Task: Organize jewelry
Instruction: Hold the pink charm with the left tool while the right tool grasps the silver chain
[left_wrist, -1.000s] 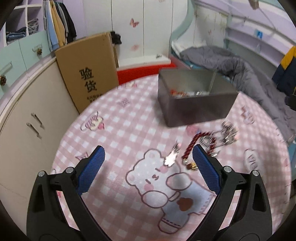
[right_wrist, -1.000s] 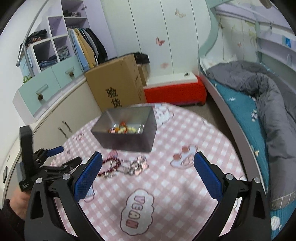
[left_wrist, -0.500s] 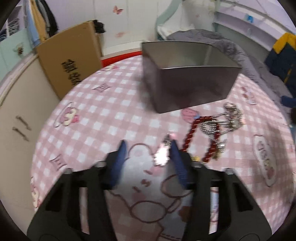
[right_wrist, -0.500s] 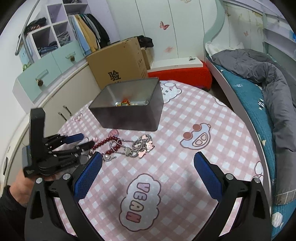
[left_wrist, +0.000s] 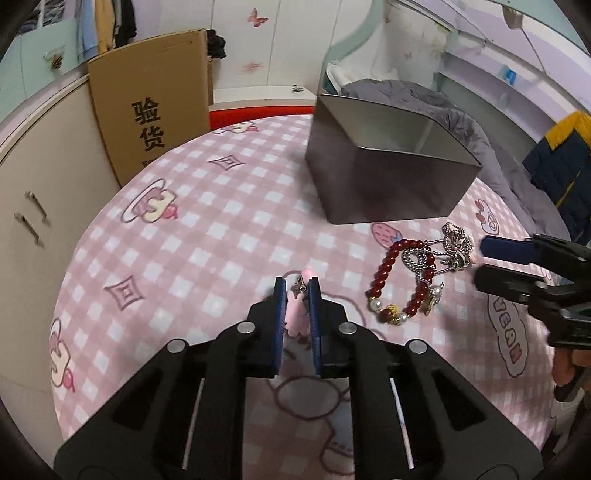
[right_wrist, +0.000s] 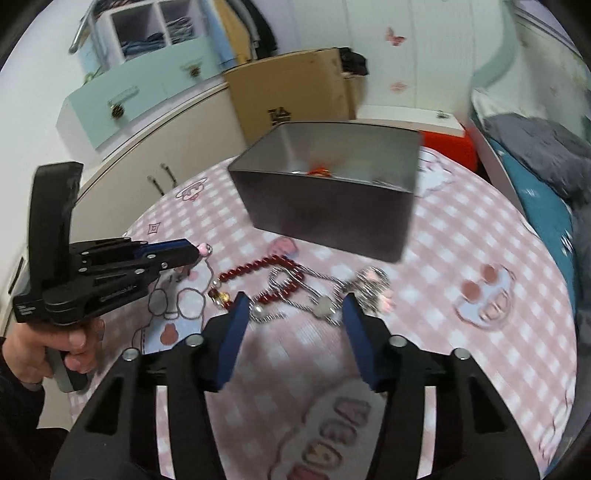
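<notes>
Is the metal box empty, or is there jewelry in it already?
Not empty: the right wrist view shows small red and gold pieces on the floor of the metal box. How many, cannot tell.

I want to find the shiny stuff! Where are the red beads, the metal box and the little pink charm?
red beads (left_wrist: 386, 267), left wrist view, left side of the loop
metal box (left_wrist: 380, 184), left wrist view, front wall
pink charm (left_wrist: 295, 321), left wrist view, body between the pads

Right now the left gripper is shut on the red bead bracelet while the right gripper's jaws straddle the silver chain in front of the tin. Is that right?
Not quite. The left gripper is shut on a small pink charm, not the red bead bracelet, which lies on the tablecloth; the left wrist view shows this. The right gripper has just been closing, jaws astride the silver chain before the tin.
</notes>
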